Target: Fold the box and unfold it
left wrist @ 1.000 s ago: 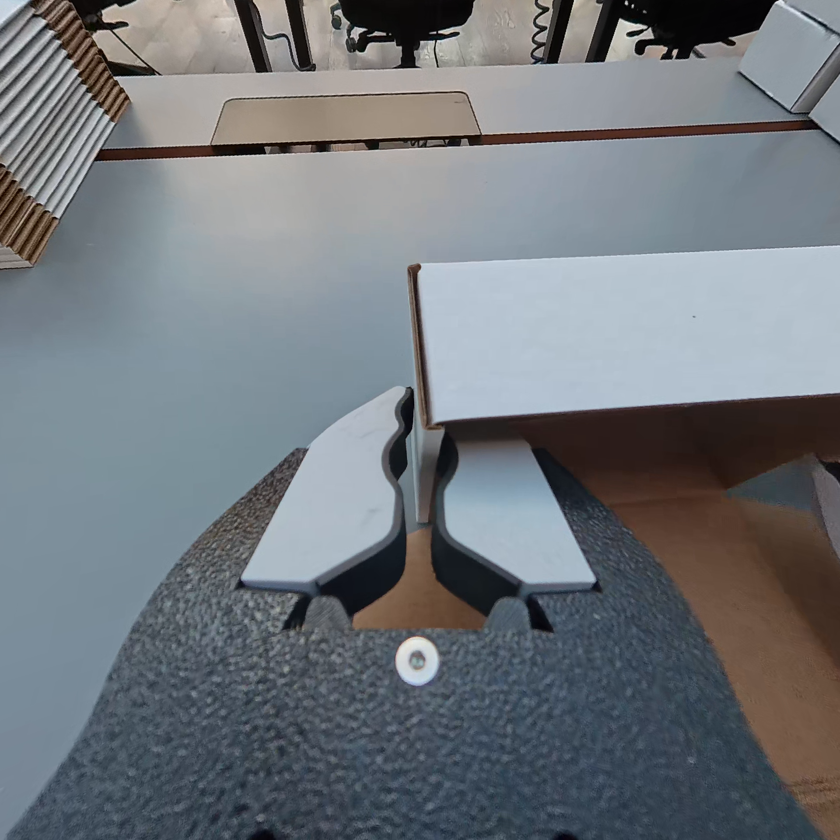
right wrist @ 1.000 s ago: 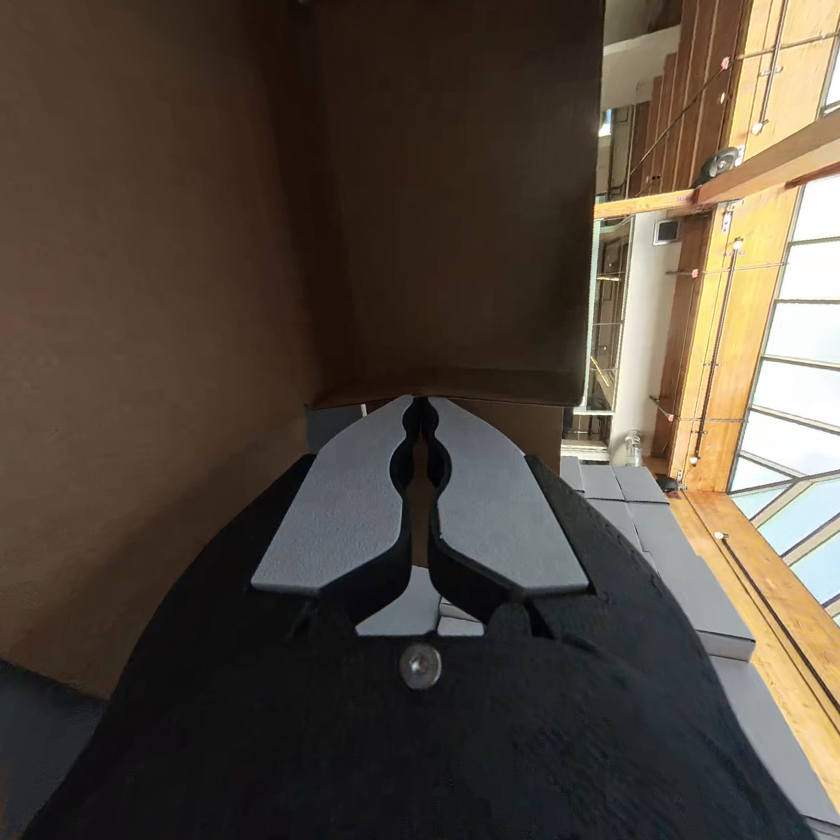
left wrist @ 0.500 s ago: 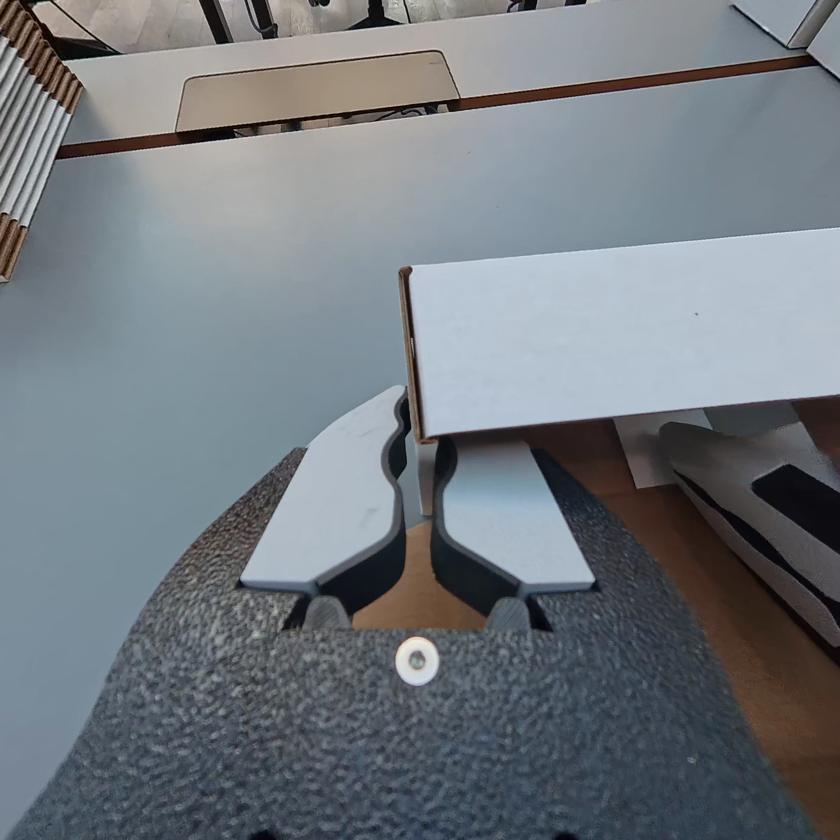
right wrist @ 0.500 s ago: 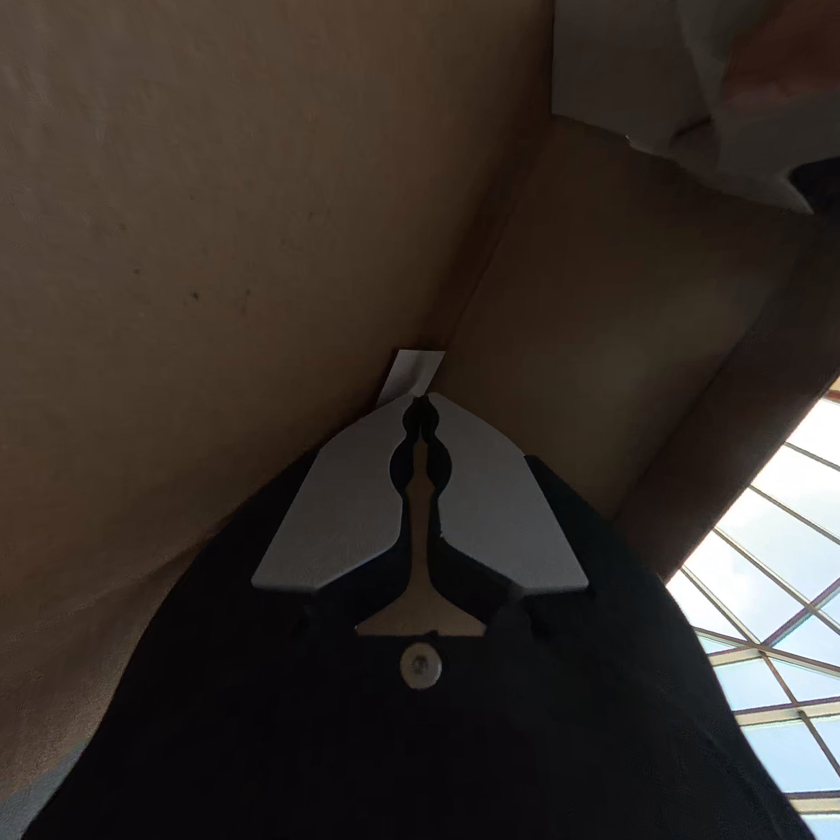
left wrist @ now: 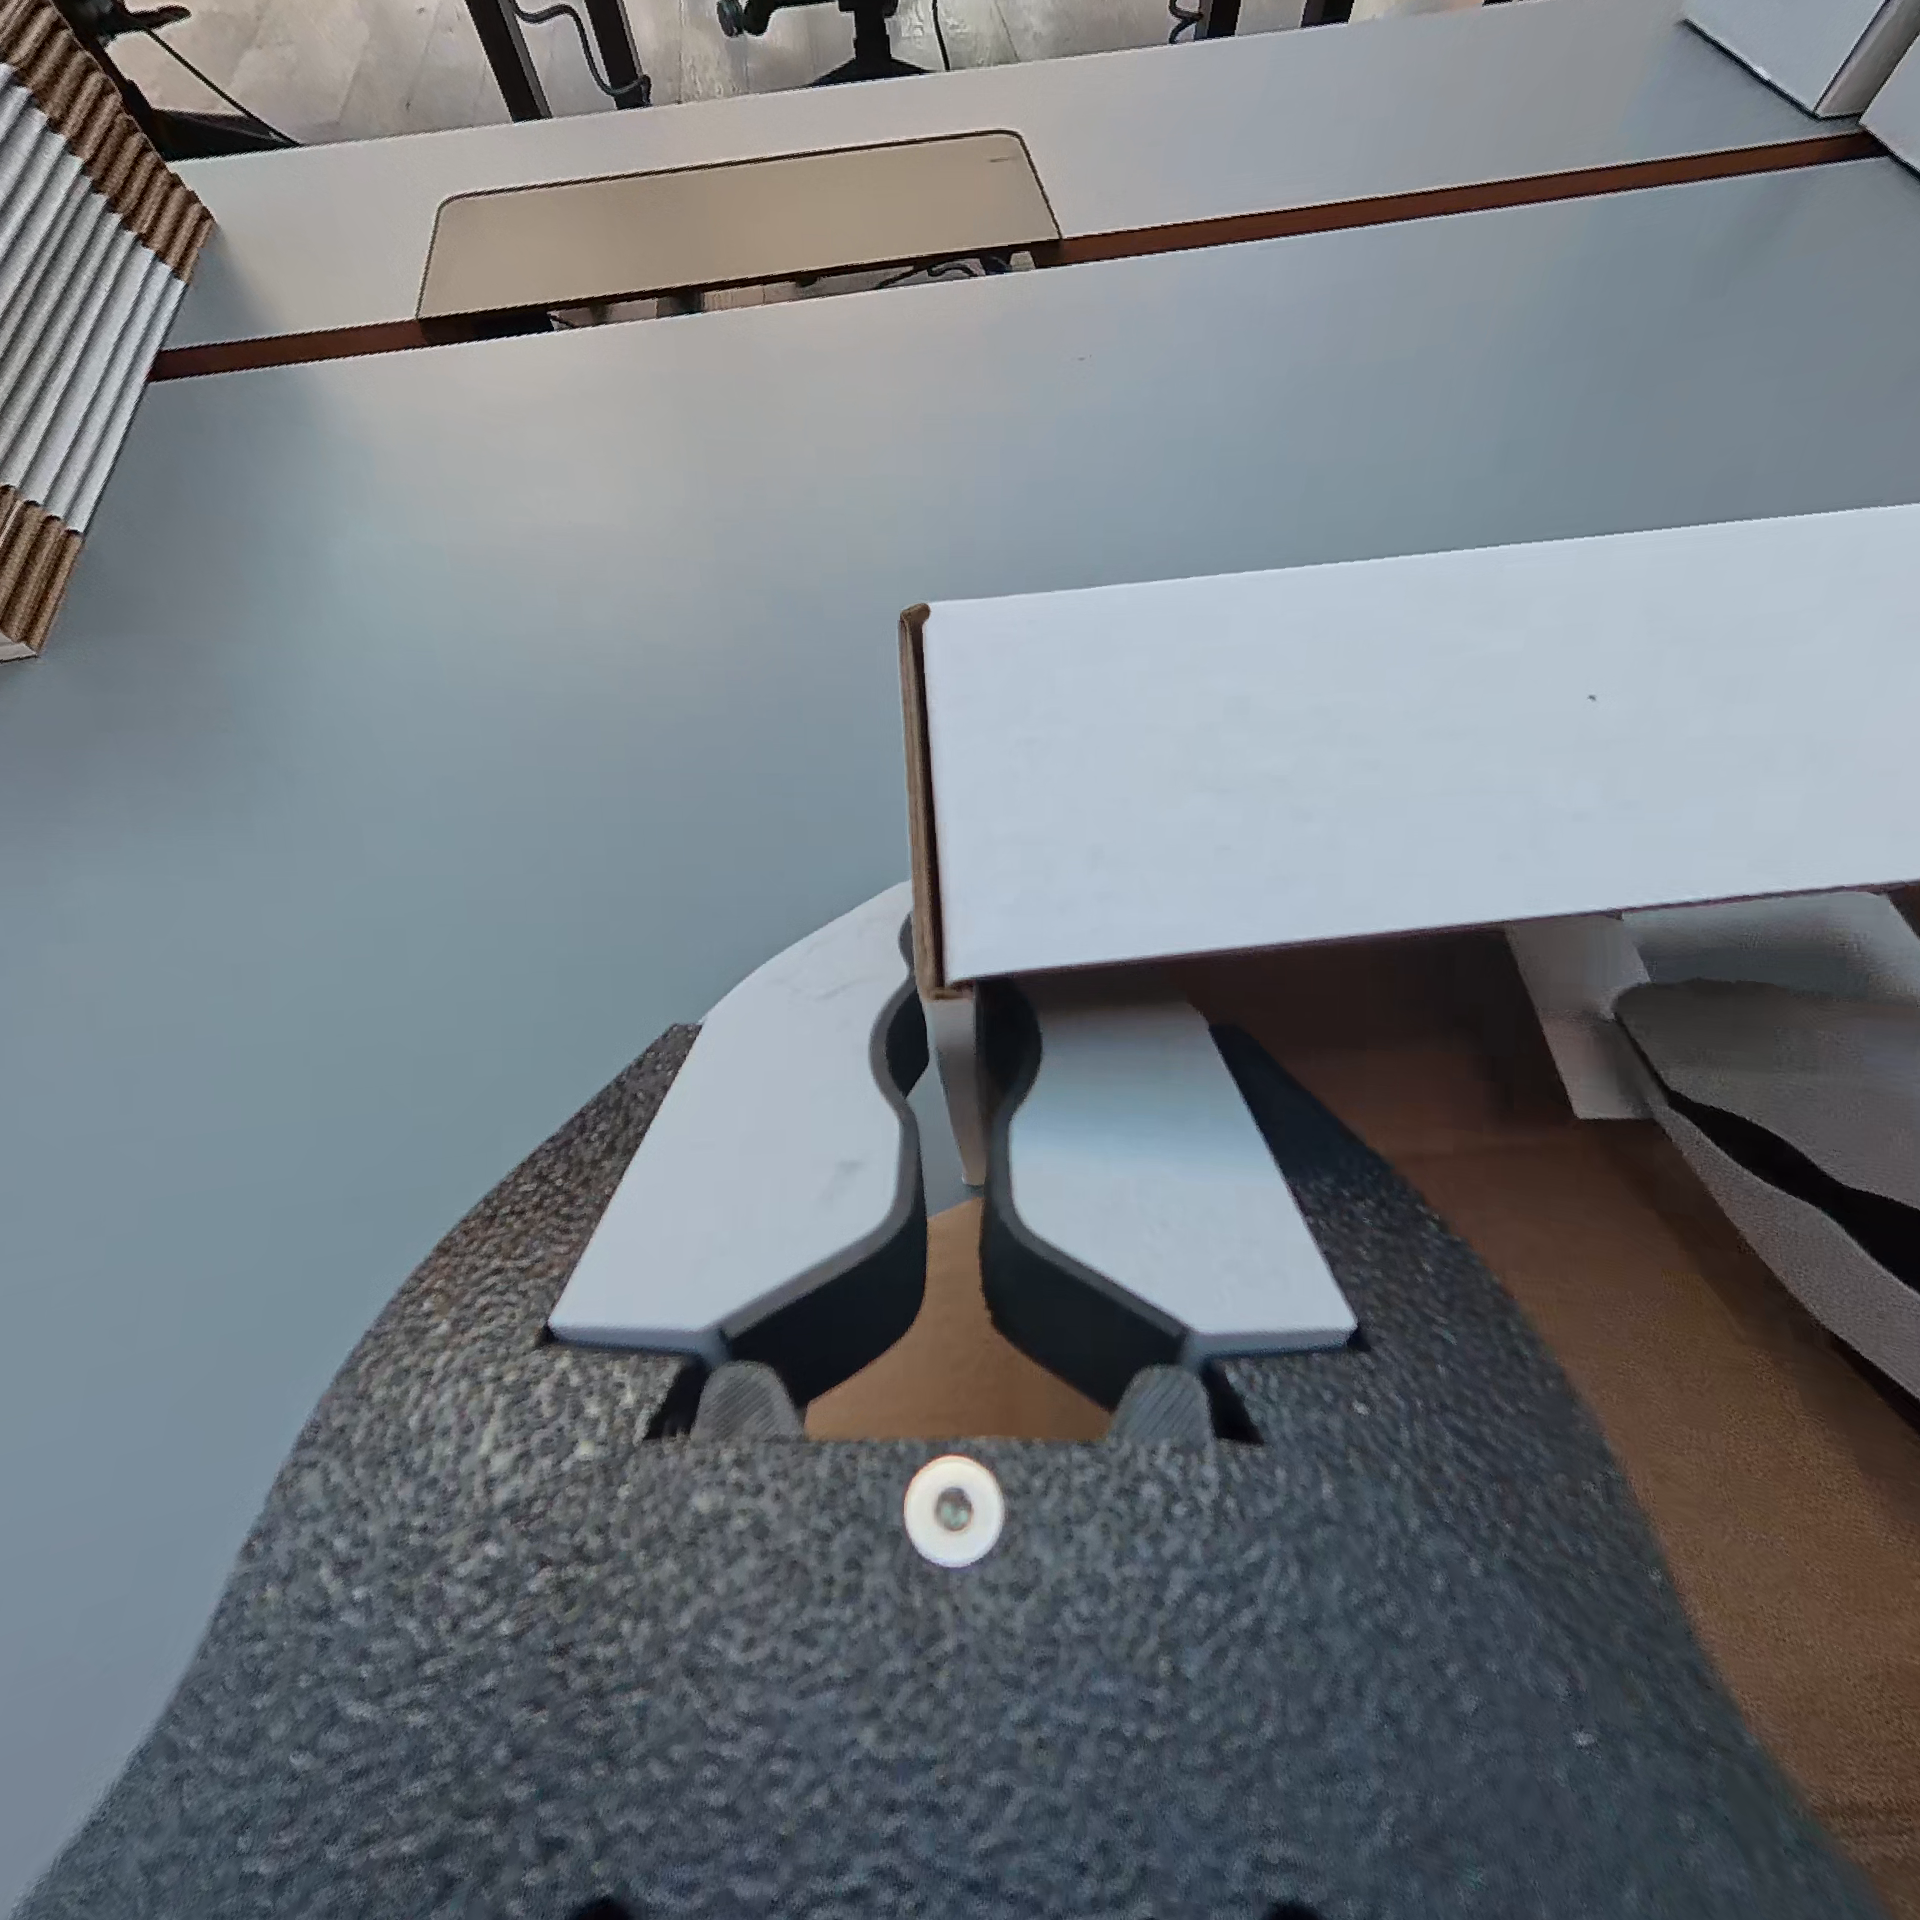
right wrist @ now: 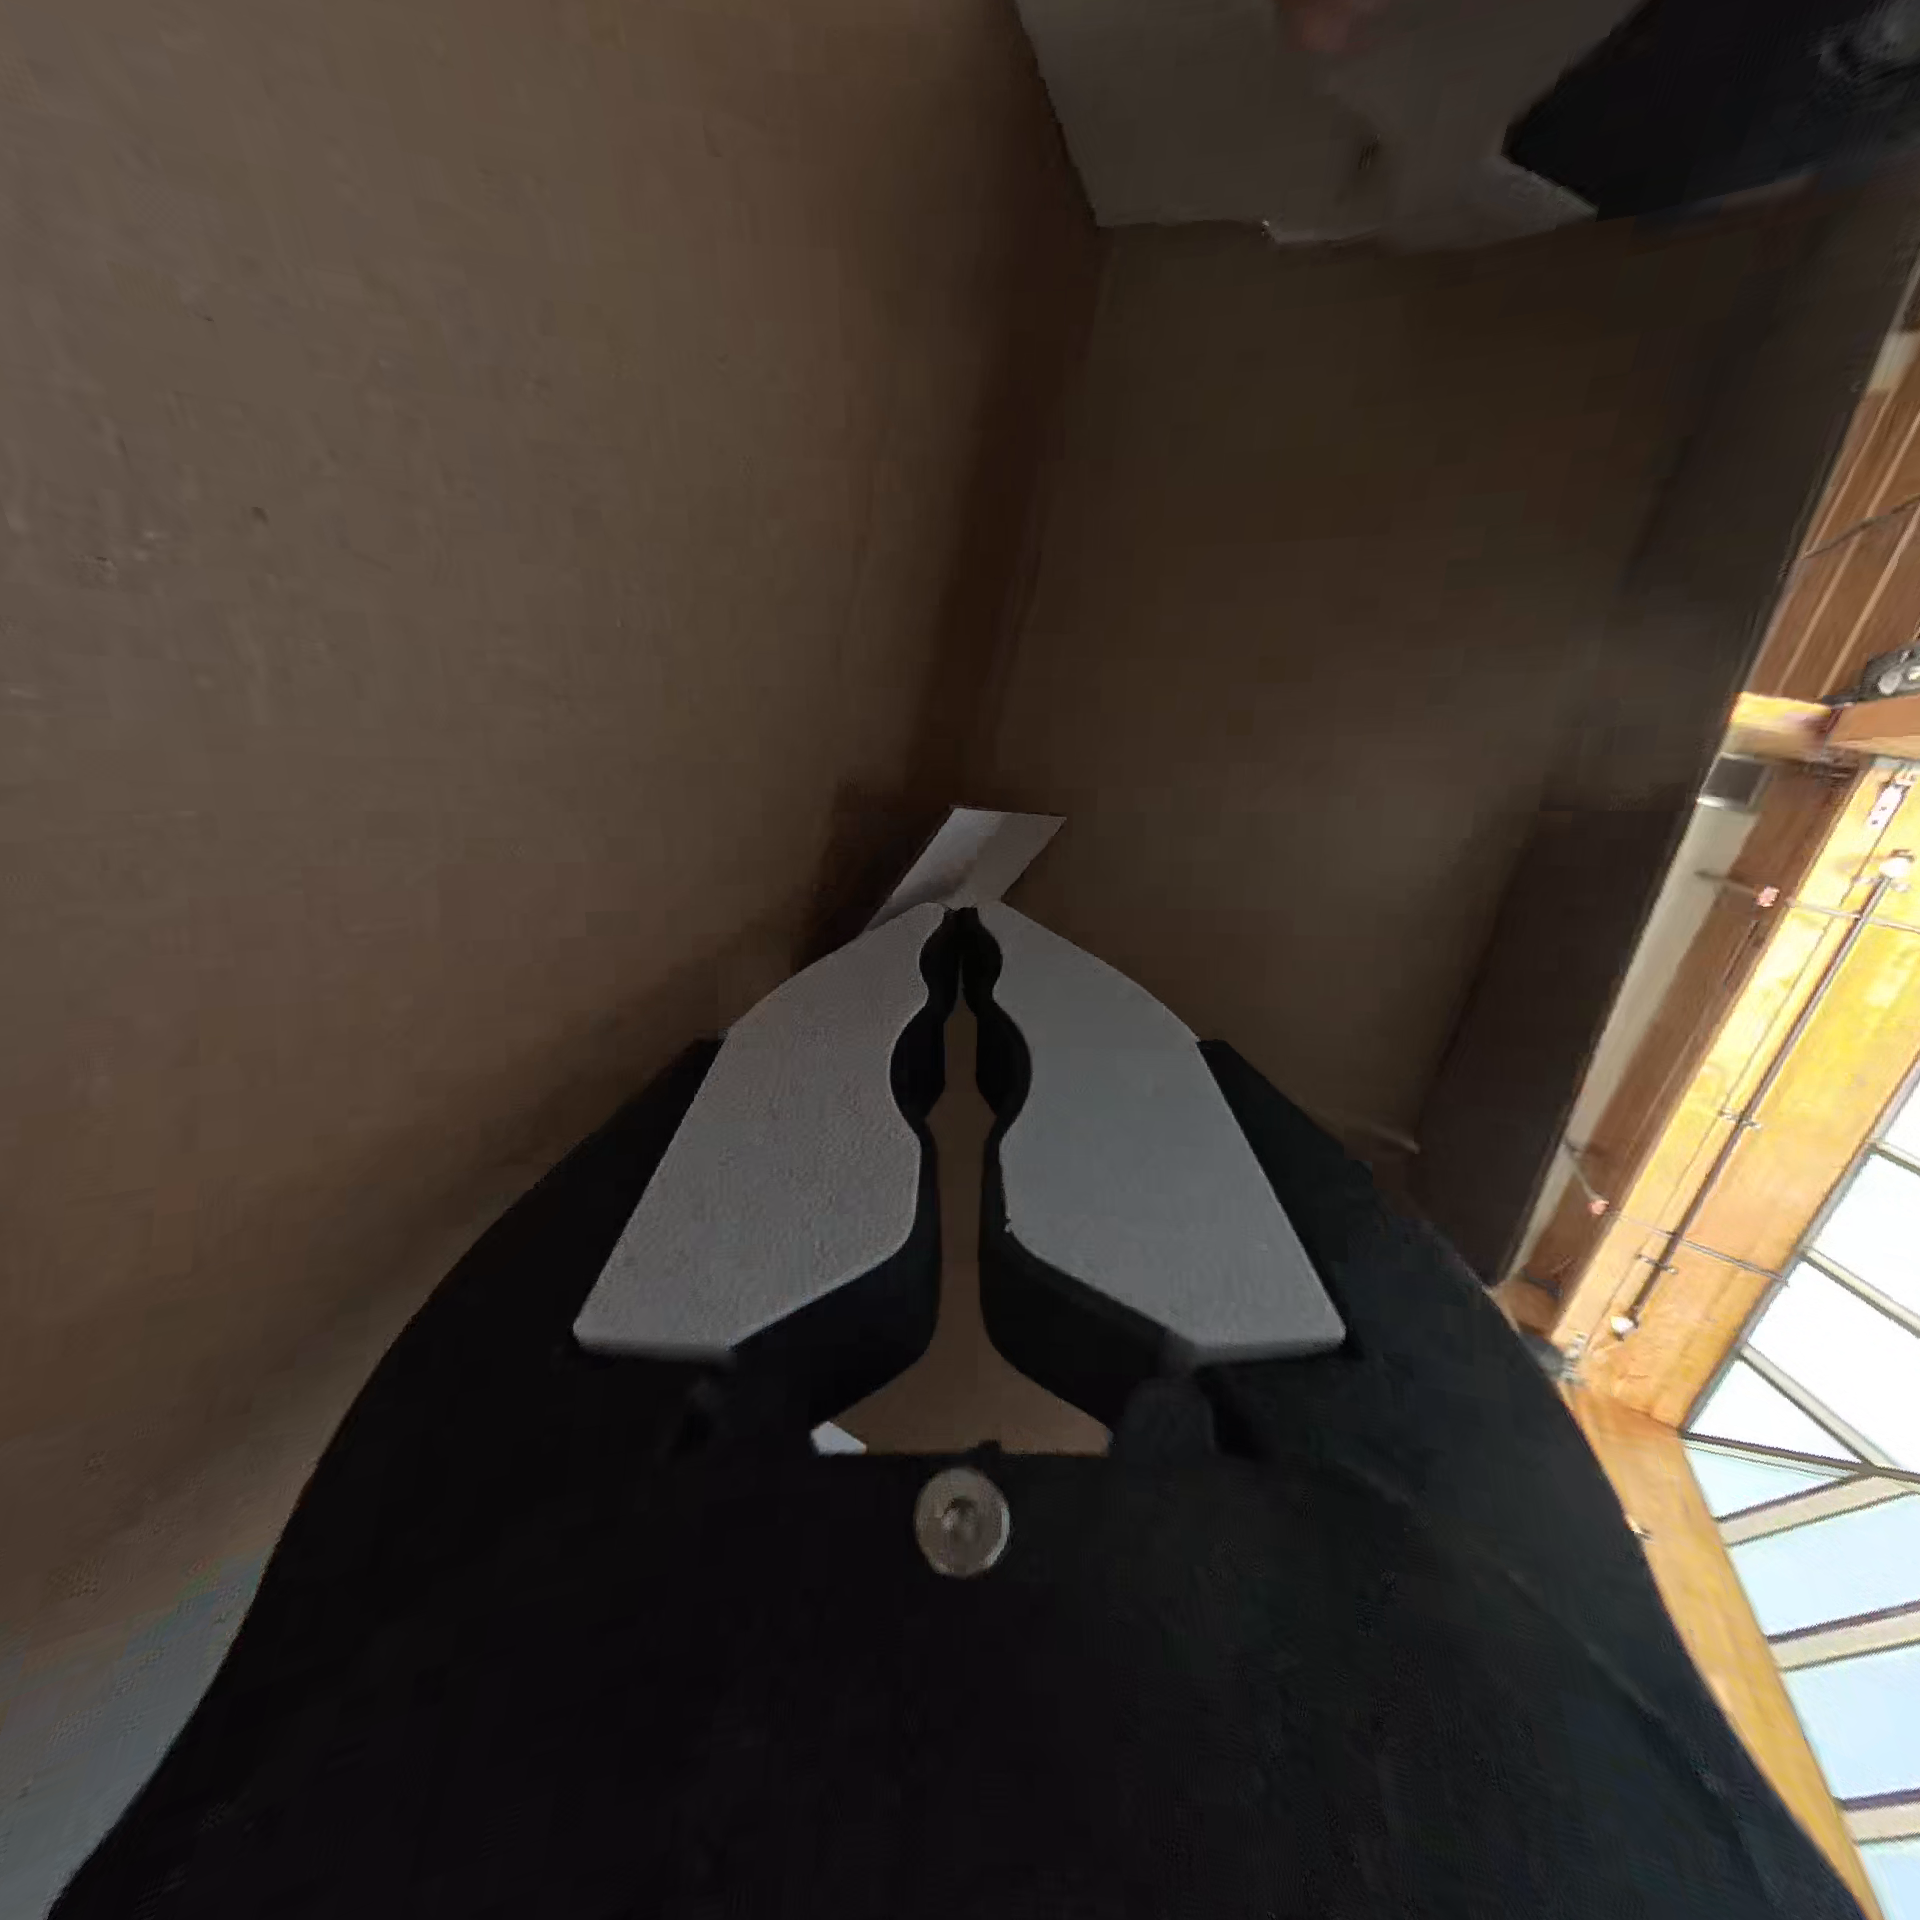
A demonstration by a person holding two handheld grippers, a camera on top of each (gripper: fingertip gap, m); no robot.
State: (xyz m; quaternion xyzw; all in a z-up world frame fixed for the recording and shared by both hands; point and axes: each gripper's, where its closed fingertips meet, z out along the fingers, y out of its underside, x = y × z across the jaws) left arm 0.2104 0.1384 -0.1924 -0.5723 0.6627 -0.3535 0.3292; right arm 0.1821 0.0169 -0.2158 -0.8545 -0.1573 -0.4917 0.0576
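The cardboard box is white outside and brown inside. In the left wrist view its long white panel stands tilted over the brown floor. My left gripper is shut on the thin white side wall at the panel's left corner. My right gripper's body shows low at the right, under the panel, next to a white tab. In the right wrist view my right gripper is shut inside the brown box interior, with its tips pinched at that white tab in the corner.
The box rests on a grey table. A stack of flat cardboard sheets stands at the far left. Another grey table with a tan inset lies behind. White boxes sit far right. Wooden beams and windows show past the box.
The right gripper has swung from the flap's edge into the box corner and now shows under the panel in the left view. The left gripper keeps its hold, and the panel has tilted slightly.
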